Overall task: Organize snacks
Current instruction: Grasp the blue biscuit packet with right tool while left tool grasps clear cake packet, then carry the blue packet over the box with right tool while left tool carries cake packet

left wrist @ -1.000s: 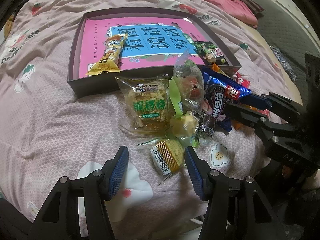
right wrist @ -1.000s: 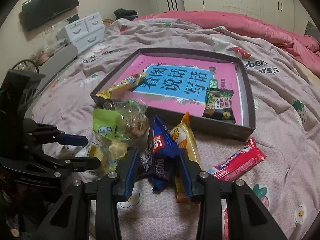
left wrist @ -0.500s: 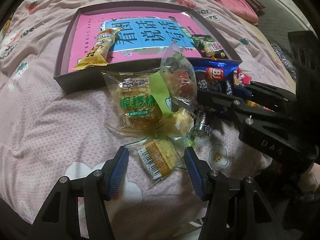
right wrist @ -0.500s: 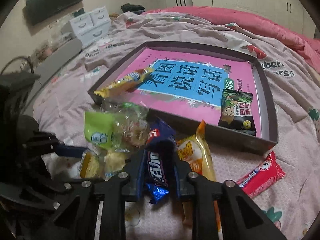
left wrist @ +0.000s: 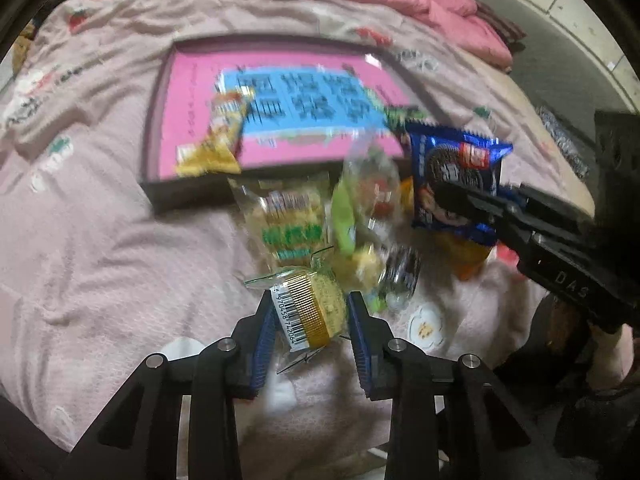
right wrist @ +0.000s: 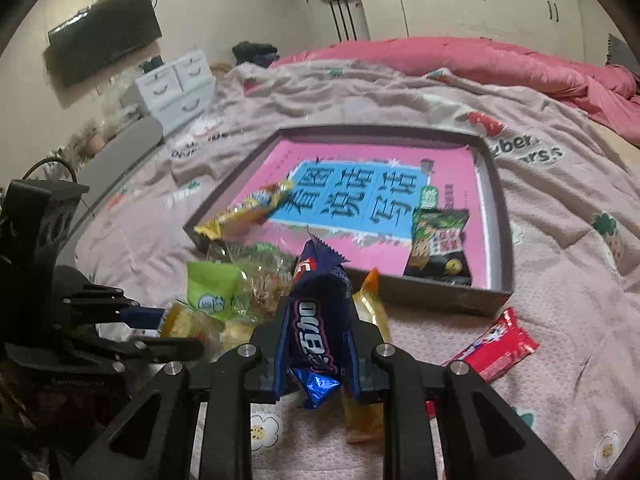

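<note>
left tool (left wrist: 308,314) pinches crinkly round cake (left wrist: 316,312) — right tool (right wrist: 316,320) squeezes glossy blue packet (right wrist: 316,312).

A blue cookie packet (right wrist: 320,320), a gold-banded yellow cake wrapper (left wrist: 310,312), a pink-and-blue tray (right wrist: 494,200), a strawberry-printed pink quilt (right wrist: 560,260).

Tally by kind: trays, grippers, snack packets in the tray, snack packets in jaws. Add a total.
Tray: 1
Grippers: 2 (left gripper, right gripper)
Packets in tray: 2 (yellow bar, green packet)
Packets in jaws: 2 (barcoded cake, on which the left jaws have just been closing; blue cookie packet)
Total: 7
</note>
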`<action>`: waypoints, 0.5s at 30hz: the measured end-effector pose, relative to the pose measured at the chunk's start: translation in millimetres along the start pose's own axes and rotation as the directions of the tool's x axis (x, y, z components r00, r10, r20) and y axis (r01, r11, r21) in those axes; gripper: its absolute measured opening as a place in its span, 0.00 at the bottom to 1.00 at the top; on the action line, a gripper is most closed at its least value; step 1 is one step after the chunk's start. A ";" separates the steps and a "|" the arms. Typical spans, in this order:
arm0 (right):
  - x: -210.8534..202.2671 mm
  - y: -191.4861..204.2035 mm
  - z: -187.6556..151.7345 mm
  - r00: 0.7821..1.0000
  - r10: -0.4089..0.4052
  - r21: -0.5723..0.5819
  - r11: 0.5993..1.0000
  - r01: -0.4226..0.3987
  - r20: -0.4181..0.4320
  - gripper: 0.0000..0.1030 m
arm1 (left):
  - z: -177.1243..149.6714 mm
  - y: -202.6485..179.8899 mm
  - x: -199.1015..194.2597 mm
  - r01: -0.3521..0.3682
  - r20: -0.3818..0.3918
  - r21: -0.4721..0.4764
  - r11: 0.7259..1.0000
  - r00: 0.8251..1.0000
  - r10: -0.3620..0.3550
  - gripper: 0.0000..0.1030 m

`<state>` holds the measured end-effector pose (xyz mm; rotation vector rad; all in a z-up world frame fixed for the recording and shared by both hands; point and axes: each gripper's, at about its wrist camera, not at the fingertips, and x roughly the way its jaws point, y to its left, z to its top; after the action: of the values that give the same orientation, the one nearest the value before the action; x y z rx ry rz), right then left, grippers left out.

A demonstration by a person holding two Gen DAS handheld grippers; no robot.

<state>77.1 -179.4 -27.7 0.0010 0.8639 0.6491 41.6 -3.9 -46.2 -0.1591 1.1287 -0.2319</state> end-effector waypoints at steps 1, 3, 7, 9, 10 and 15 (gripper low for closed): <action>-2.0 -0.3 0.8 1.000 0.003 0.004 1.000 -0.003 0.009 0.23 | 2.1 0.3 -5.4 -0.005 0.020 0.002 1.000 1.000 0.005 0.35; -5.8 -1.5 2.9 1.000 -0.002 0.009 1.000 0.002 0.029 0.23 | 2.7 0.5 -14.2 -0.021 0.058 0.005 1.000 0.998 0.021 0.35; -13.1 -5.2 6.2 0.998 0.002 0.029 1.000 -0.004 0.067 0.23 | 7.7 -1.5 -28.3 -0.050 0.132 0.023 0.998 0.990 0.047 0.35; -17.3 -5.7 7.5 0.996 0.005 0.031 0.999 -0.008 0.086 0.23 | 11.2 -0.5 -34.0 -0.058 0.163 0.026 0.998 0.985 0.053 0.35; -19.2 -6.1 8.4 0.995 0.006 0.033 0.999 -0.009 0.097 0.23 | 13.3 0.2 -36.5 -0.065 0.177 0.029 0.997 0.982 0.059 0.35; -26.2 -9.3 12.1 0.991 -0.011 0.051 0.999 0.004 0.135 0.23 | 23.0 5.2 -40.5 -0.085 0.205 0.015 0.996 0.975 0.080 0.35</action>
<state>78.2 -197.9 -3.6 0.0863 0.7486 0.6126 46.5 12.0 -2.5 -0.1118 0.9254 -0.1509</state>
